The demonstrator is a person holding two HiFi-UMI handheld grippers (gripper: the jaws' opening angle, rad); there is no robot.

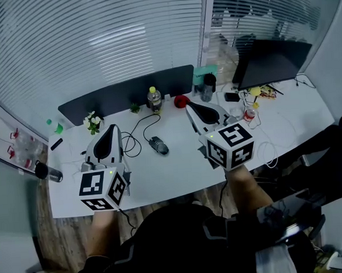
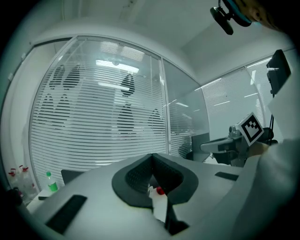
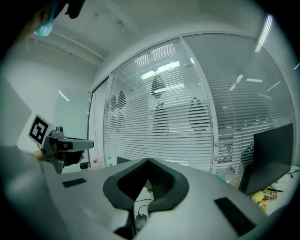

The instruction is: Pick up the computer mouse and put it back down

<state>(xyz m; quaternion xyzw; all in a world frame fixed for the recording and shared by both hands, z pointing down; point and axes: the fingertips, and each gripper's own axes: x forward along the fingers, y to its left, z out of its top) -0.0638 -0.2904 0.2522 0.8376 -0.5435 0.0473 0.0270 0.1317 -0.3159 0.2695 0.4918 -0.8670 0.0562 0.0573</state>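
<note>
A dark grey computer mouse (image 1: 157, 145) lies on the white desk (image 1: 173, 173), its cable curling away toward the back. My left gripper (image 1: 113, 130) hovers to the left of the mouse, jaws shut with nothing between them. Right of the mouse, my right gripper (image 1: 189, 106) is held above the desk, also shut and empty. In the right gripper view the closed jaws (image 3: 148, 161) fill the foreground and the mouse (image 3: 138, 219) shows small below them. The left gripper view shows its jaws (image 2: 151, 157) closed, with the other gripper's marker cube (image 2: 253, 127) at the right.
A bottle with a yellow cap (image 1: 153, 99), a red object (image 1: 181, 101) and a small plant (image 1: 92, 122) stand near a dark grey partition (image 1: 127, 92). A black monitor (image 1: 271, 62) and clutter sit back right. A dark cylinder (image 1: 48, 172) lies at the desk's left edge.
</note>
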